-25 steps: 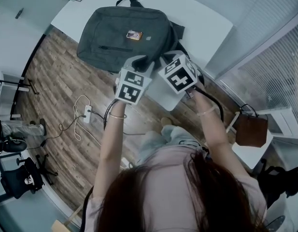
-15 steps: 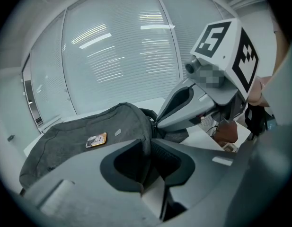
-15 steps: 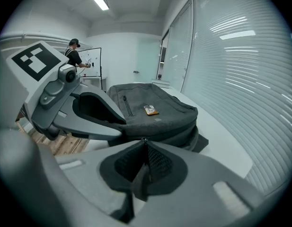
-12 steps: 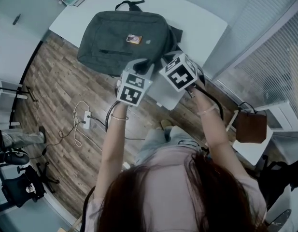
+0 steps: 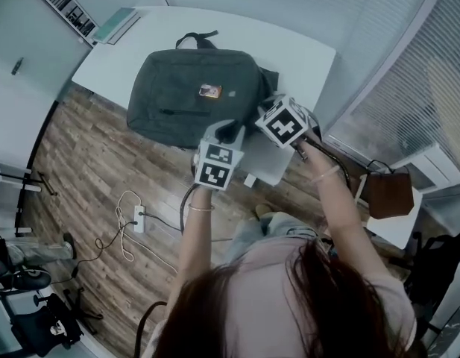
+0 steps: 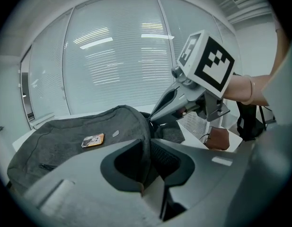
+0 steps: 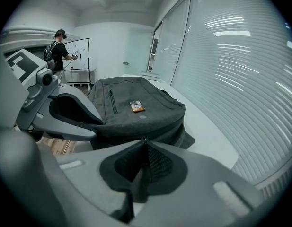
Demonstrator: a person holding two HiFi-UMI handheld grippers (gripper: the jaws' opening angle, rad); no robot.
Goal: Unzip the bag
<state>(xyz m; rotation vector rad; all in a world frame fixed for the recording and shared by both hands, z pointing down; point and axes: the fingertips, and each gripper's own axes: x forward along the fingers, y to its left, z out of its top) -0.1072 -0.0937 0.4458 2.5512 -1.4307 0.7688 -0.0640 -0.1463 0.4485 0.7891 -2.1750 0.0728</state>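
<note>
At the near edge of the table [image 5: 312, 58], my left gripper [image 6: 146, 150] jaws have just been closing and now pinch a fold of the bag [image 5: 188, 95]. My right gripper [image 7: 144, 145] jaws press together on what appears to be the zipper pull [image 7: 143, 139]. With the bag braced, the zipper looks ready to draw. Count: one bag, one orange tag [image 5: 209, 91], two grippers.

Your left gripper [image 6: 148, 151] has just been closing its 2 jaws, and a fold of the grey bag [image 6: 79, 126] is pinched between them. Your right gripper [image 6: 154, 119], below its marker cube [image 6: 208, 63], reaches the bag's right edge. 1 orange tag [image 6: 92, 140] lies on the bag's top face.
</note>
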